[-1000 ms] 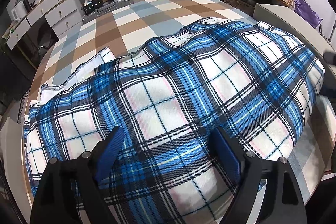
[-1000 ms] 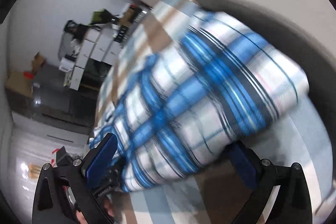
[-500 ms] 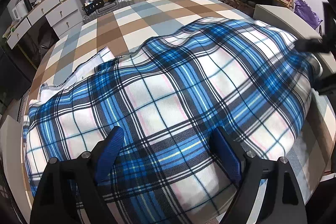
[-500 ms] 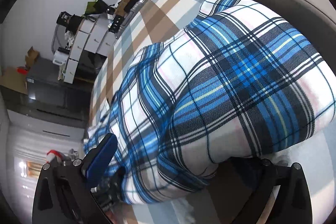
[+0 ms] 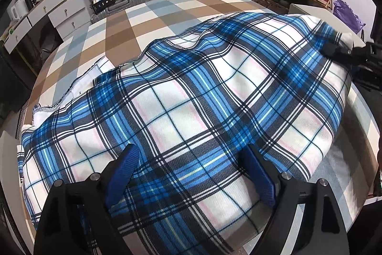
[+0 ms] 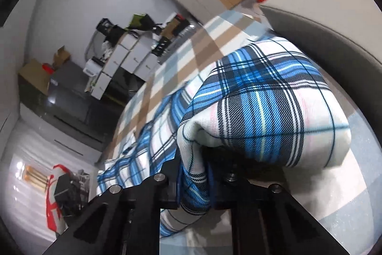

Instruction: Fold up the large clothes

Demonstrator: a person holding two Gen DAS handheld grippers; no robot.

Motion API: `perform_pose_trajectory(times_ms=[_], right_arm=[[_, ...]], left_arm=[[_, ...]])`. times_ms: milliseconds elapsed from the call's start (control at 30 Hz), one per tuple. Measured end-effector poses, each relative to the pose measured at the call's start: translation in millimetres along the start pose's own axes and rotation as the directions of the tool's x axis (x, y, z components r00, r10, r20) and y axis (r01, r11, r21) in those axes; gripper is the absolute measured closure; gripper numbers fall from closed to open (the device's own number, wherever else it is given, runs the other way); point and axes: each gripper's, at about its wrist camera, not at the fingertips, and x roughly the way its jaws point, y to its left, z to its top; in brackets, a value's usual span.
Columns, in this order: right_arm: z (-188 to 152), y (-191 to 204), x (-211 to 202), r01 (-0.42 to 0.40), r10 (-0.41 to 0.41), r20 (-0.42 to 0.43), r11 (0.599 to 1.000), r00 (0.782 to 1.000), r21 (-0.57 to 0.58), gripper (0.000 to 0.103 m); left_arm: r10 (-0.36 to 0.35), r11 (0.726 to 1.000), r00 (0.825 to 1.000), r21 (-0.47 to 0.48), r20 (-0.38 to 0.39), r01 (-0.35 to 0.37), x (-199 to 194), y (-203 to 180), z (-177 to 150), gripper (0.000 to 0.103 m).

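My right gripper (image 6: 193,185) is closing on the plaid garment (image 6: 262,106) edge at lower centre, wide before; left gripper (image 5: 191,173) stays released, so lifting the fold can begin

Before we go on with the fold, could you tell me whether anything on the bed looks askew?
The plaid garment lies rumpled, its stitched white edge turned up at the far left. Nothing looks damaged.

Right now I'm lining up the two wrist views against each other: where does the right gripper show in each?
Left wrist view: right gripper at the far right edge, on the plaid cloth's far corner.
Right wrist view: right gripper at bottom centre, jaws closing with a fold of the plaid cloth between them.
Shared landmark: the white drawer unit beyond the checked bedspread.
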Motion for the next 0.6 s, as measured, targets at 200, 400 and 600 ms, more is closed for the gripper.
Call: perform_pose_trajectory(times_ms=[200, 400, 600], right_arm=[[6.9, -18.9, 14.3, -0.063, 0.073, -0.054, 0.982, 0.996, 0.177, 0.059], [20.3, -22.3, 37.9, -0.027, 0.041, -0.067, 0.979, 0.997, 0.203, 0.025], [20.9, -9.8, 45.6, 0.017, -0.015, -0.016, 0.995, 1.000, 0.100, 0.075]], left_arm=[[-0.003, 1.000, 1.000, 0.009, 0.004, 0.003, -0.5, -0.6, -0.9, 0.018], [-0.008, 1.000, 1.000, 0.018, 0.010, 0.008, -1.1, 0.5, -2.3, 0.016], [-0.023, 1.000, 1.000, 0.014, 0.016, 0.023, 0.3, 3.0, -1.2, 0.016]])
